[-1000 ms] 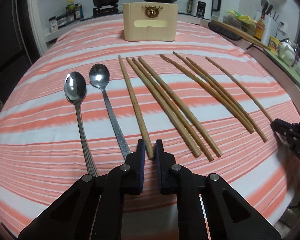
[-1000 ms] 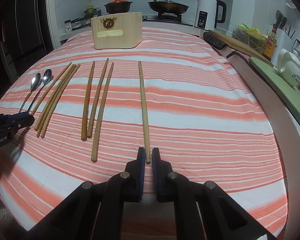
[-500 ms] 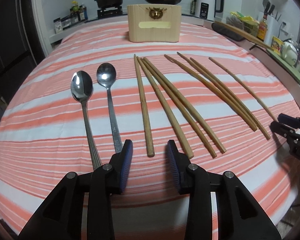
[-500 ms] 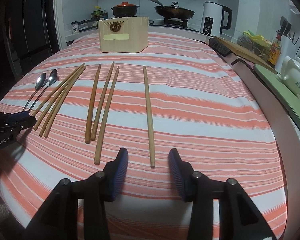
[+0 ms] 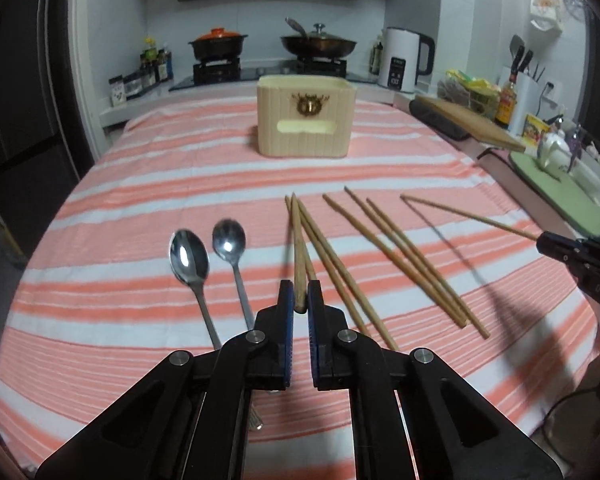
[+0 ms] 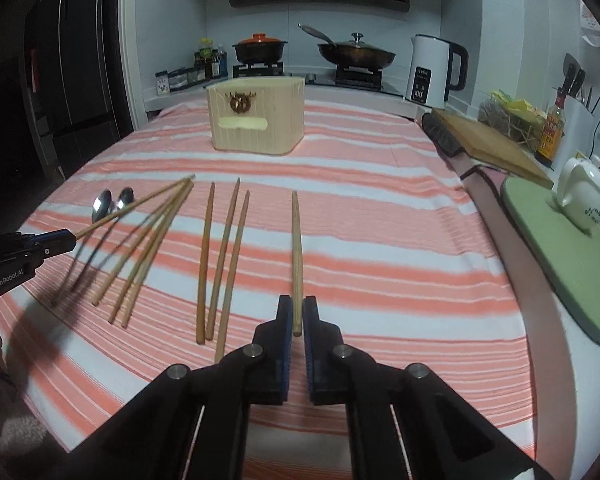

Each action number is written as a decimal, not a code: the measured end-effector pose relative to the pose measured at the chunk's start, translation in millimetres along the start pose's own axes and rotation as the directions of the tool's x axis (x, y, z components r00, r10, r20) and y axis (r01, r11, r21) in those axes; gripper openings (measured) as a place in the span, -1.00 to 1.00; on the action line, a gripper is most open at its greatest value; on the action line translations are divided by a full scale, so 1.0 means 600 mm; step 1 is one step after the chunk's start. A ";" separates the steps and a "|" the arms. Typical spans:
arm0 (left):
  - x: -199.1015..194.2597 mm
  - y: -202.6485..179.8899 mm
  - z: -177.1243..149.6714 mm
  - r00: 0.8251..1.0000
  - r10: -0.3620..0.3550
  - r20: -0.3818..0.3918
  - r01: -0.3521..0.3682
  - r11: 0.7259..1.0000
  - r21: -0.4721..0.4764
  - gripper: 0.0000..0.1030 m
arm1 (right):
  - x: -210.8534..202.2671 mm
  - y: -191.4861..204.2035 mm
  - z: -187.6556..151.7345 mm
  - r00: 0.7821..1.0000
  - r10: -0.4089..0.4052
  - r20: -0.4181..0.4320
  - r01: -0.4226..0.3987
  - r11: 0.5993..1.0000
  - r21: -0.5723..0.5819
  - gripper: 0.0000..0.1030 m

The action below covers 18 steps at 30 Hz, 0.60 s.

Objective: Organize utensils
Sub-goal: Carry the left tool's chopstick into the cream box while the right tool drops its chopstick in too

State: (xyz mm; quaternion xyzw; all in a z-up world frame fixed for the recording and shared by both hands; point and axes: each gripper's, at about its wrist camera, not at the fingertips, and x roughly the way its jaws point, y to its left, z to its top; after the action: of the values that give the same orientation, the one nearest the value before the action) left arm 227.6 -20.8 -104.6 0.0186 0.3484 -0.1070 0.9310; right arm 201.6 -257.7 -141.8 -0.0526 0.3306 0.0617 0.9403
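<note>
My left gripper [image 5: 299, 300] is shut on the thick end of a wooden chopstick [image 5: 299, 252] and holds it lifted above the striped cloth. My right gripper [image 6: 297, 314] is shut on another wooden chopstick [image 6: 297, 256], also lifted; it shows in the left wrist view [image 5: 468, 216]. Several chopsticks [image 5: 404, 260] lie in groups on the cloth. Two metal spoons [image 5: 190, 258] lie left of them. A cream utensil holder [image 5: 306, 120] stands at the far middle of the table.
The table has a pink and white striped cloth [image 5: 140, 184]. A wooden board [image 6: 488, 144] and a green mat [image 6: 568, 248] with a white teapot [image 6: 584, 196] sit on the right. Pots and a kettle [image 6: 436, 72] stand on the counter behind.
Both grippers opened, then shut, each on a chopstick's near end, and lifted it off the cloth. Both cameras have risen and tilted up.
</note>
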 end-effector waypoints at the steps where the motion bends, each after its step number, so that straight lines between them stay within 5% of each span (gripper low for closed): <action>1: -0.012 0.003 0.012 1.000 -0.005 0.019 0.005 1.000 0.003 -0.91 | -0.012 0.000 0.013 1.000 0.006 0.021 -0.006 1.000 0.000 -0.89; 9: -0.067 0.030 0.086 0.994 -0.048 0.102 0.048 0.999 -0.003 -0.92 | -0.071 -0.006 0.103 0.988 0.050 0.148 -0.049 0.999 -0.011 -0.89; 18: -0.098 0.044 0.131 0.984 -0.086 0.155 0.089 0.996 -0.010 -0.92 | -0.094 0.003 0.158 0.976 0.101 0.191 -0.099 0.995 -0.020 -0.89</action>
State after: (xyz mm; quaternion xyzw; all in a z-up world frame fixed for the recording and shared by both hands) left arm 240.8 7.7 -7.9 -0.0130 0.2767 -0.1461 0.9497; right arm 215.7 -247.4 -33.1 -0.0346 0.2406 0.1155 0.9631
